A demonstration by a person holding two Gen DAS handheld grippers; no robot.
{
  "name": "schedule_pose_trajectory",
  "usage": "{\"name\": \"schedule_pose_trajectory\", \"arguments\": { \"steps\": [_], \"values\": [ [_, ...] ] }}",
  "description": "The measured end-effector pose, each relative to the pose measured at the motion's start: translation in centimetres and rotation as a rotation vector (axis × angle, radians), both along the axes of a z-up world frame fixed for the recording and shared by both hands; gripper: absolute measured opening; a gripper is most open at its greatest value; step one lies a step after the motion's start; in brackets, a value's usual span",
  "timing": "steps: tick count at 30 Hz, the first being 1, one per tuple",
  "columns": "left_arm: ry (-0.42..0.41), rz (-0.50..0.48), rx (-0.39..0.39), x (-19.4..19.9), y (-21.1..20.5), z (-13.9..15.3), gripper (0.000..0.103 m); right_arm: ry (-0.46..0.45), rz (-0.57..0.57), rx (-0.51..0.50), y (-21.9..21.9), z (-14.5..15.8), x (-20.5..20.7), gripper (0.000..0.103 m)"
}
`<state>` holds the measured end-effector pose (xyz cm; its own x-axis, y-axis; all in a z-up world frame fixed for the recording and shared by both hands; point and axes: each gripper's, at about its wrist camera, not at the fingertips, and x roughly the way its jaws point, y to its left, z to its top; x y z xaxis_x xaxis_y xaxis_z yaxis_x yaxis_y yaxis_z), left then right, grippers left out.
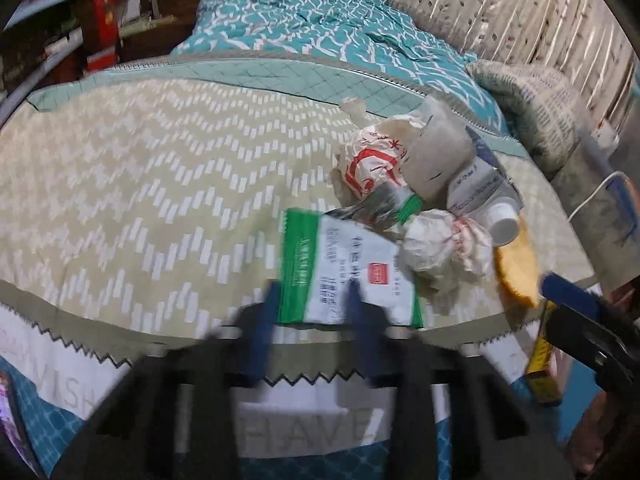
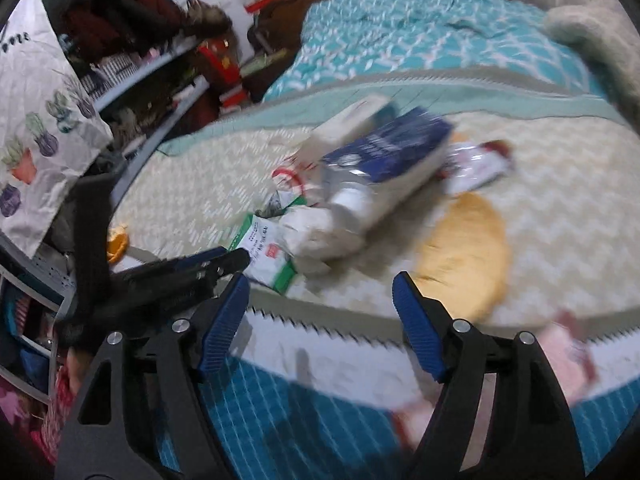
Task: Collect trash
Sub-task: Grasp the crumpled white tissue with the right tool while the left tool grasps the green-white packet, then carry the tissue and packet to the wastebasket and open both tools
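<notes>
A pile of trash lies on the bed's beige chevron cover (image 1: pixel 140 168). A green-and-white packet (image 1: pixel 344 276) lies nearest, at the cover's front edge. My left gripper (image 1: pixel 312 292) is open, its blue fingers either side of the packet's near edge; the frame is blurred. In the right wrist view the left gripper (image 2: pixel 236 258) reaches the packet (image 2: pixel 266 258) from the left. Behind lie a crumpled tissue (image 1: pixel 444 252), a red-printed plastic bag (image 1: pixel 372 160), a blue-and-white carton (image 2: pixel 384 160) and an orange peel (image 2: pixel 468 252). My right gripper (image 2: pixel 320 292) is open and empty at the bed's front edge.
A teal patterned quilt (image 1: pixel 320 28) and a grey pillow (image 1: pixel 532 108) lie at the back. Cluttered shelves (image 2: pixel 132 60) stand to the left. A white charger cable (image 1: pixel 592 192) runs at the right. A red-and-white wrapper (image 2: pixel 476 164) lies behind the carton.
</notes>
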<state>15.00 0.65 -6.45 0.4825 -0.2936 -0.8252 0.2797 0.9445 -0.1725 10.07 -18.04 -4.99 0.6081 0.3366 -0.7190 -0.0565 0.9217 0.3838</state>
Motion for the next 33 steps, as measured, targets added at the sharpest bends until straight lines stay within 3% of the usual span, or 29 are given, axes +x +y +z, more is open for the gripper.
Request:
{"name": "schedule_pose_trajectory", "arguments": {
  "steps": [3, 6, 7, 8, 10, 16, 23, 28, 33],
  "values": [
    [0.012, -0.018, -0.042, -0.4, 1.0, -0.3, 0.006, 0.052, -0.022, 0.023, 1.3, -1.1, 2.7, 0.075],
    [0.033, -0.028, -0.09, -1.6, 2.2, -0.4, 0.004, 0.064, -0.048, -0.015, 2.5, -1.9, 4.6, 0.075],
    [0.041, -0.029, -0.109, -2.2, 2.6, -0.4, 0.004, 0.065, -0.051, -0.027, 2.7, -2.2, 5.0, 0.072],
    [0.047, -0.03, -0.125, -2.7, 2.9, -0.4, 0.004, 0.068, -0.051, -0.044, 3.0, -2.4, 5.2, 0.057],
    [0.056, -0.032, -0.158, -4.3, 4.0, -0.5, 0.004, 0.069, -0.033, -0.062, 3.5, -2.6, 5.2, 0.053],
    [0.079, -0.019, -0.241, -7.5, 7.0, -0.4, 0.003, 0.053, 0.098, -0.077, 4.9, -2.2, 0.5, 0.047],
    [0.018, -0.058, -0.275, -10.3, 7.2, 2.5, 0.003, -0.021, 0.228, -0.069, 5.0, -1.6, -7.7, 0.047],
    [-0.026, -0.139, -0.318, -11.3, 4.7, 5.3, 0.003, -0.112, 0.067, 0.022, -1.1, 0.1, -12.3, 0.047],
    [-0.015, -0.287, -0.321, -11.6, -1.6, 6.6, 0.003, -0.134, -0.169, 0.095, -8.8, -0.4, -16.4, 0.047]
  ]
}}
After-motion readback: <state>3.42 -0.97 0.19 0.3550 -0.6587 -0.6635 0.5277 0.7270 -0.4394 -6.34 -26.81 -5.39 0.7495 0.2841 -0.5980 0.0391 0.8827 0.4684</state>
